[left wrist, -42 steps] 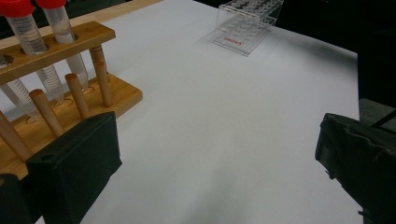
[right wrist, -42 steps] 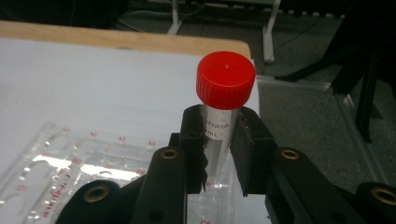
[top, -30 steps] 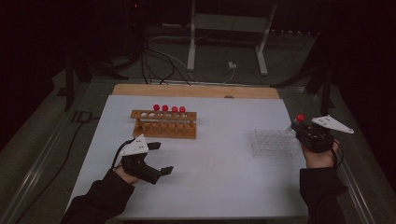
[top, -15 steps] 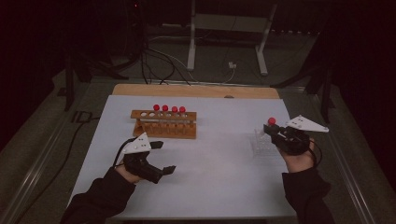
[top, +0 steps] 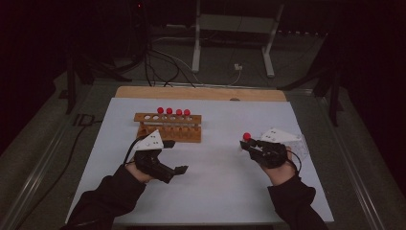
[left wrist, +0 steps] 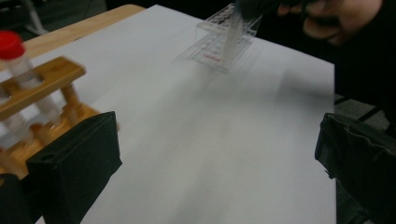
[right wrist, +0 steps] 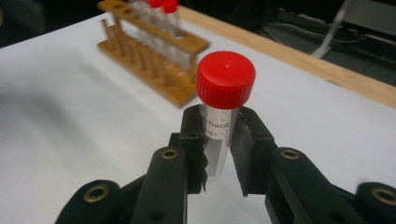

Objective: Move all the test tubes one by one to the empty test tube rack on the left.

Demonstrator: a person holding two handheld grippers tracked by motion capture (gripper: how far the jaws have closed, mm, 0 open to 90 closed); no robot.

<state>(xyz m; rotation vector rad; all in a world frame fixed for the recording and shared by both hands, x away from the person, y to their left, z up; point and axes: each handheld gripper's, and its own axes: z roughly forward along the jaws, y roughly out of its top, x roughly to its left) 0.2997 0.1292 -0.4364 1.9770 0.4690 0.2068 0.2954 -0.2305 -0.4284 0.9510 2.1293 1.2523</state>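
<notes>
Right claw [right wrist: 219, 154] clamped on red-capped tube [right wrist: 223, 100], mid-table right of wooden rack [top: 167, 127]. Left claw [top: 176, 155] apart, empty. Risk: grip low on tube, may tilt, miss rack hole.

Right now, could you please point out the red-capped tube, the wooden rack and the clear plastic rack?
red-capped tube [right wrist: 226, 78], right gripper view, on its cap.
wooden rack [top: 168, 130], high view, front rail.
clear plastic rack [left wrist: 215, 44], left gripper view, side wall.
</notes>
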